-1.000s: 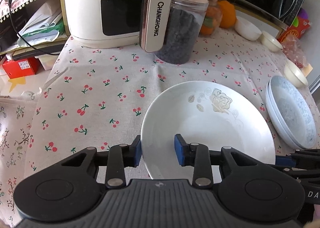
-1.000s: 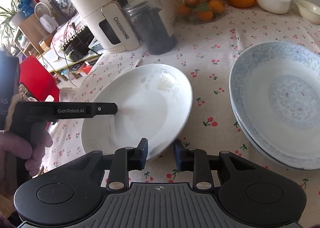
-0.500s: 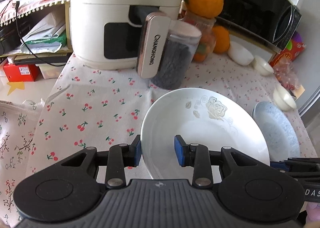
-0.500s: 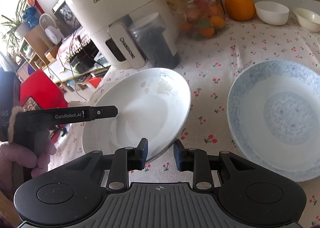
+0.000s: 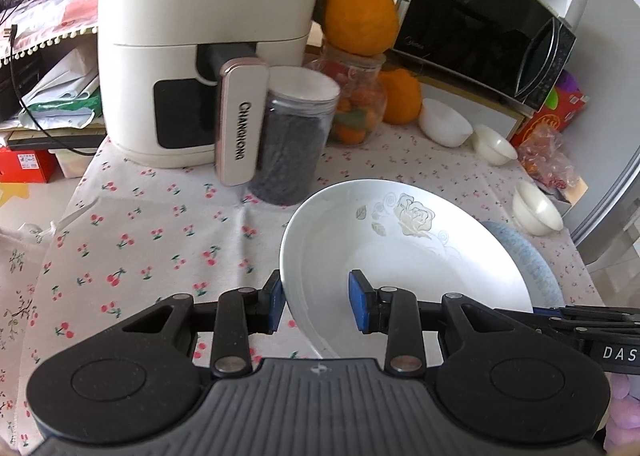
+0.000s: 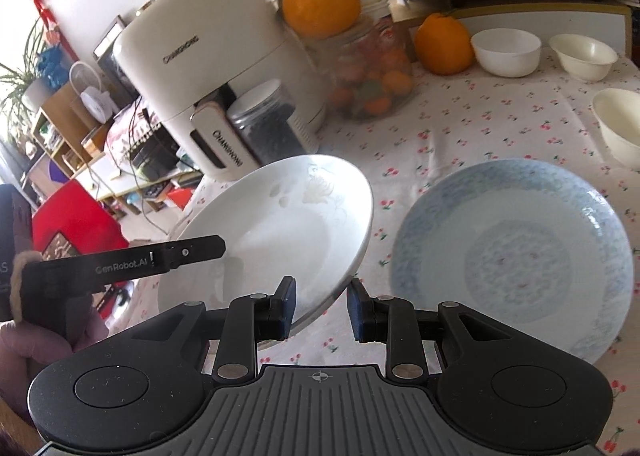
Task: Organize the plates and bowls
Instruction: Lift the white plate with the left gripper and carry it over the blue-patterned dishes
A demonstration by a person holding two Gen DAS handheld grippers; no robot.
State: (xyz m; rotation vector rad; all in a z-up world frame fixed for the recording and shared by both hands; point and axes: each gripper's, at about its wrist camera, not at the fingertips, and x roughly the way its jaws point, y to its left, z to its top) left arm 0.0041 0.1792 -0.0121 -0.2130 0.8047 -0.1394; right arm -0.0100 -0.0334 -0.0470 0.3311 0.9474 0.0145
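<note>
White rose plate gripped on opposite rims by left gripper and right gripper, raised and tilted above cherry tablecloth.
Beyond, just right: blue plate; farther back, air fryer, jars, oranges, three white bowls.

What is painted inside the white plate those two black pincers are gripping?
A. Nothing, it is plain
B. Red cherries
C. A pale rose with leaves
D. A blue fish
C: the white plate, clamped at its rim by the left gripper and the right gripper, shows a pale rose with small leaves on its inner wall; the red cherries are printed on the tablecloth.
</note>
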